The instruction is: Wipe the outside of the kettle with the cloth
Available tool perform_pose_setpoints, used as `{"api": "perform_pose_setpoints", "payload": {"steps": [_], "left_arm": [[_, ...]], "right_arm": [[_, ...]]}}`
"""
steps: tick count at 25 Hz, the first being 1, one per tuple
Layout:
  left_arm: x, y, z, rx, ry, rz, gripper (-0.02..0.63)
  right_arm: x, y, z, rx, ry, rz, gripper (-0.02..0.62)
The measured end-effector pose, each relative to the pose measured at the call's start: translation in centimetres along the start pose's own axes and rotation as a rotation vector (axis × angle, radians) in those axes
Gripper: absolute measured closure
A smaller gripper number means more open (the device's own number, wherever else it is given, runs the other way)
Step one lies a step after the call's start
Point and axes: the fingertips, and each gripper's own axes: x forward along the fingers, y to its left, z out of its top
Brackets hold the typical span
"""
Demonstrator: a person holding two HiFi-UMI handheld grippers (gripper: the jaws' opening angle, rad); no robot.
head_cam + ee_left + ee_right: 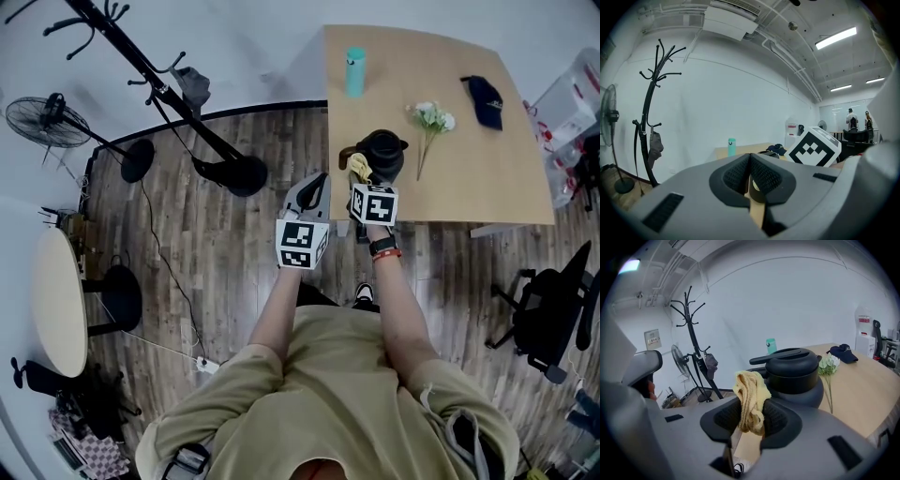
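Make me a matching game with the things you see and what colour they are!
Things:
1. cloth
2. kettle
3. bottle
4. flowers

Colours:
A. black
B. white
C. yellow
D. teal

Pairs: 1-C, 2-A, 3-D, 4-B

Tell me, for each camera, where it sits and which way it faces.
Head view: on the person's head, looking down at table, kettle; arms and torso show.
Left gripper view: on the left gripper, facing the coat rack; shut, empty jaws show.
Right gripper view: on the right gripper, facing the kettle; jaws pinch the cloth.
Both gripper views share the bottle and coat rack.
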Motion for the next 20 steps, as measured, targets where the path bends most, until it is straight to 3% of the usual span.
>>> {"api": "perform_pose_setpoints", "payload": {"steps": [8,20], "left_arm": [[0.6,0.8,-0.3,-0.001,0.009,0.002,0.583],[2.1,-0.1,-1.0,0.001,0.025,-0.005,0.583]], "right_arm": [[1.5,-0.3,-0.3,0.033,0.035,-0.045,0.463],[1.6,-1.0,-0.7,0.035,0.043,-0.002,0.465]]}}
